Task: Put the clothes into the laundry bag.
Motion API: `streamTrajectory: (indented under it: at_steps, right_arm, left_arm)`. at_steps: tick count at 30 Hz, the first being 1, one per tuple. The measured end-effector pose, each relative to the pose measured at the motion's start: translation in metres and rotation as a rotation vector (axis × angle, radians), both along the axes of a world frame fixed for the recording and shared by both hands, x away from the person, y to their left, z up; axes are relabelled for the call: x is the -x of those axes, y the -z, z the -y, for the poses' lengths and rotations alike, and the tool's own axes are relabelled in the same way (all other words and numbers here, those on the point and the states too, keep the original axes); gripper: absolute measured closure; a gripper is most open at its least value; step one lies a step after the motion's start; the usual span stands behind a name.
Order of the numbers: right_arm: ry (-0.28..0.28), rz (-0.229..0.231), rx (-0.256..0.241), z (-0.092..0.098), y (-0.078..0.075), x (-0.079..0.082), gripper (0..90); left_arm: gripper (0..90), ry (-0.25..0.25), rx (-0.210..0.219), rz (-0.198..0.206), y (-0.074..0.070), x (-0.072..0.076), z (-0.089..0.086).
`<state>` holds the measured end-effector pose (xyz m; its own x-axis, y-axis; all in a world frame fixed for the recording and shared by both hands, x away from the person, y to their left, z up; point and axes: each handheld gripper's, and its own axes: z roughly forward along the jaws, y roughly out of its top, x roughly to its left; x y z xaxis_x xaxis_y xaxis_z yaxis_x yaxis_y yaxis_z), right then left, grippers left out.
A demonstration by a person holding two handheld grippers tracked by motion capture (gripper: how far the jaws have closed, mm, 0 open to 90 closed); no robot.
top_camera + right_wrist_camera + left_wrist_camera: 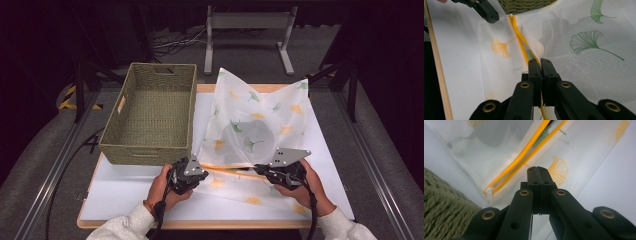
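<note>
High view looks down over the table; both jaw-riding views sit close, sharing the mesh bag [252, 125] (yellow zipper).

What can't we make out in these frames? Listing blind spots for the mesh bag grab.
- Grey item inside the mesh bag: high view, only a dim shape through the mesh; unidentifiable.
- Left gripper: left gripper view, jaws together, but whether fabric is pinched is unclear.
- Yellow zipper: right gripper view, its lower run is hidden behind the right gripper; no slider visible.
- Woven basket: high view, near wall hides the inside floor edge.
</note>
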<state>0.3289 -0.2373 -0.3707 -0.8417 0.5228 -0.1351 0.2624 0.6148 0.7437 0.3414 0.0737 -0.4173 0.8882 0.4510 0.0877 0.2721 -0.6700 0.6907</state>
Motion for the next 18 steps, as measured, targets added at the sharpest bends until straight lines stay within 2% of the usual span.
streamTrajectory:
  at_steps: [5,7,14,18]
  right_arm:
    - [0.000,-0.006,0.006,0.000,0.002,0.000,87.4]
    - [0.000,-0.009,0.008,0.001,0.003,0.000,87.3]
    - [0.005,-0.024,0.018,0.003,0.009,0.001,87.3]
    - [0.005,-0.030,0.025,0.003,0.011,0.001,87.3]
  left_arm:
    - [89.8,0.001,0.015,0.013,-0.001,0.005,-0.008]
    - [89.8,0.010,0.037,0.028,-0.001,0.008,-0.014]
    - [89.1,-0.009,0.082,0.041,-0.001,0.015,-0.038]
    - [88.3,-0.020,0.094,0.049,-0.001,0.018,-0.050]
